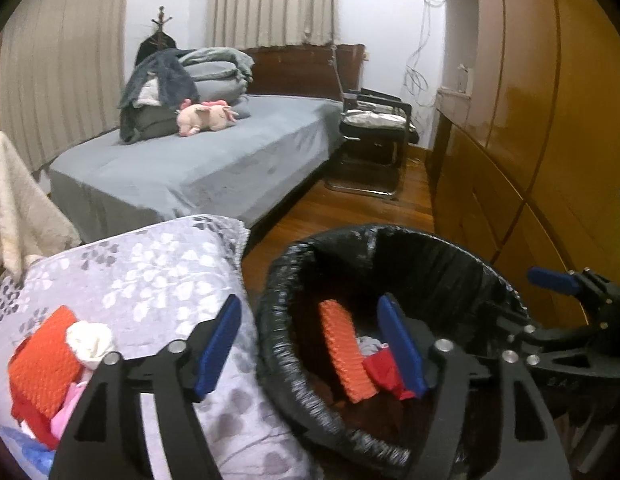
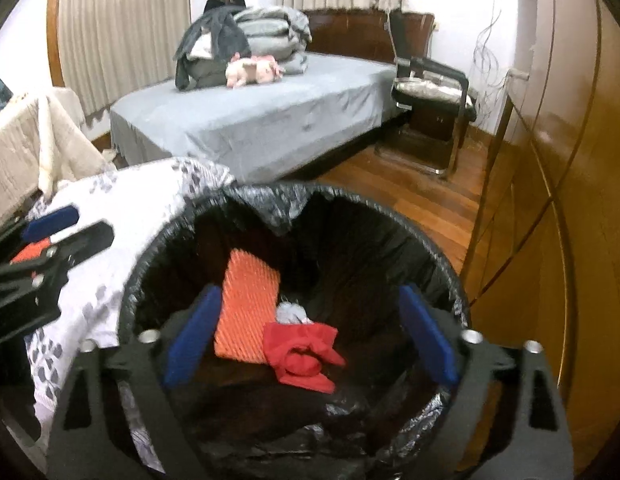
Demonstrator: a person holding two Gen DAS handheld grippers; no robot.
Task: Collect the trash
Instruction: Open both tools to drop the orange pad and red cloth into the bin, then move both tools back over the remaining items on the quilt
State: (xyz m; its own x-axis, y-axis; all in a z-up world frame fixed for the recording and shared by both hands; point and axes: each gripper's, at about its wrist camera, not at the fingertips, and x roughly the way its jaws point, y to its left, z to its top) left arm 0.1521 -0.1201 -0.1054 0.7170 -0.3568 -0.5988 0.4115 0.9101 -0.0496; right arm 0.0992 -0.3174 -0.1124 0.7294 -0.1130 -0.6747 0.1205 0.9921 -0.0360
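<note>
I keep both grippers over the black-lined trash bin (image 2: 390,216). My right gripper (image 2: 310,336) has its jaws spread wide, nothing between the pads. Below it, inside the bin, lie an orange foam sheet (image 2: 245,308), a red wrapper (image 2: 301,356) and a small grey scrap (image 2: 289,314). My left gripper (image 1: 310,350) is also spread, straddling the bin's rim beside the flowered quilt (image 1: 149,272), where more trash (image 1: 49,364) lies.

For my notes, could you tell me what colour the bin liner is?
Black bin liner, clearest in right wrist view.
</note>
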